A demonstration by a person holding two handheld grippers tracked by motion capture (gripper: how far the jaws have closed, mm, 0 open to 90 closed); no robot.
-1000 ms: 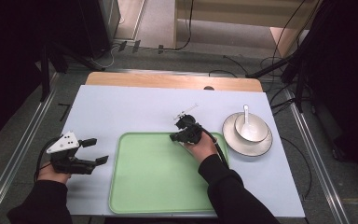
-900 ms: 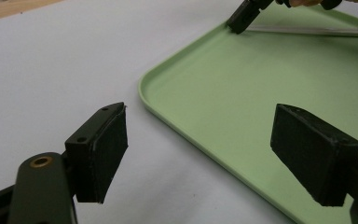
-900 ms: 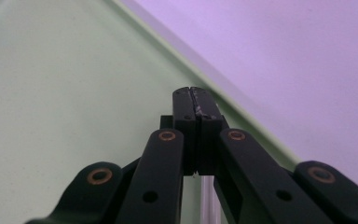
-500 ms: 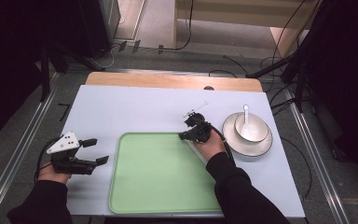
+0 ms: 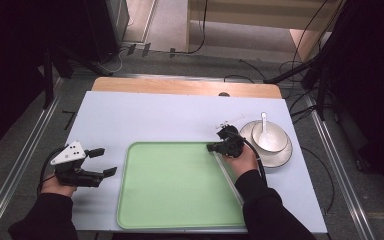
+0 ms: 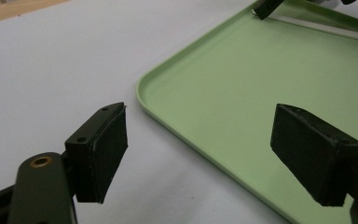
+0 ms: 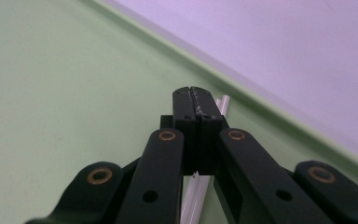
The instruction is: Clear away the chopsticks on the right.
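right gripper (image 5: 214, 147), hand low over the green tray's (image 5: 175, 220) right rim, jaws clamped on what appear to be white chopsticks (image 7: 223, 103); left gripper (image 5: 106, 161) rests agape, empty, beside the tray.

Lying as a pair of thin white chopsticks (image 5: 228, 176), side by side, along the right inner edge of the green tray (image 5: 170, 200); far ends being pinched, near ends resting on the tray floor.

Both hands low at the table, one gripper each.
The left gripper (image 5: 102, 161) lies level, jaws spread wide; the right gripper (image 7: 195, 100) has its jaws pressed together.
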